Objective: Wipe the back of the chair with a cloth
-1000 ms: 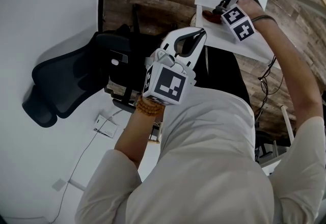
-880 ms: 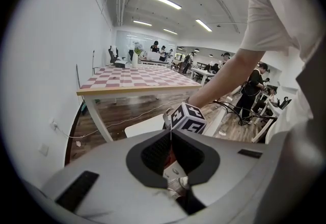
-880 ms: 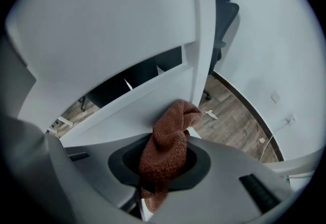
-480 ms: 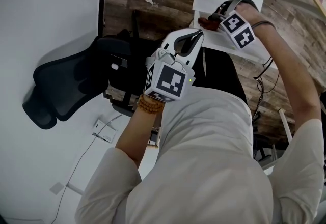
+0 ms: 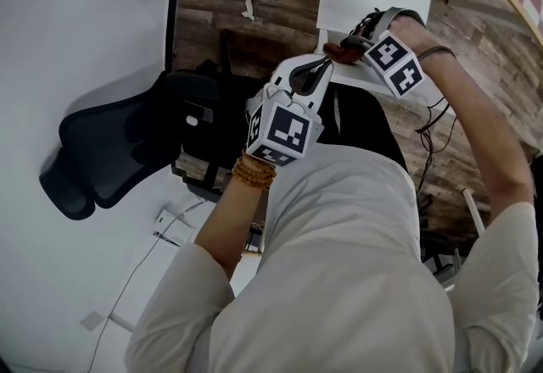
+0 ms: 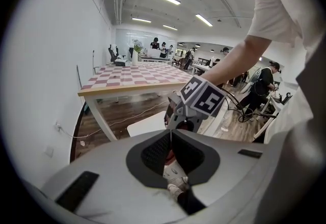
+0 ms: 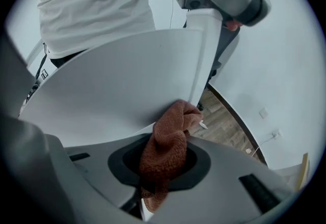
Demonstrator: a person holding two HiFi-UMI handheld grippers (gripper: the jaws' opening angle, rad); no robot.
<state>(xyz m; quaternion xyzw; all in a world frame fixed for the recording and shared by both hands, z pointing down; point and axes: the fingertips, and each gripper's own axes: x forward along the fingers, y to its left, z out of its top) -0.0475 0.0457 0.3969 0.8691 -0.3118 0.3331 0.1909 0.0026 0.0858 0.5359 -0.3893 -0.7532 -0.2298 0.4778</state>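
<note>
Cloth (image 7: 168, 146): rust-brown, pinched in right tongs (image 5: 349, 45), bunched against the edge of the white chair back (image 7: 127, 80) near its corner | left tongs (image 6: 170, 132): pressed together, empty, just beside the cloth.

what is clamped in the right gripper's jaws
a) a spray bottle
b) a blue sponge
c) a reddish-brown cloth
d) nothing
c: the right gripper view shows a reddish-brown cloth pinched between the jaws of the right gripper, its bunched end lying against the white chair back.
</note>
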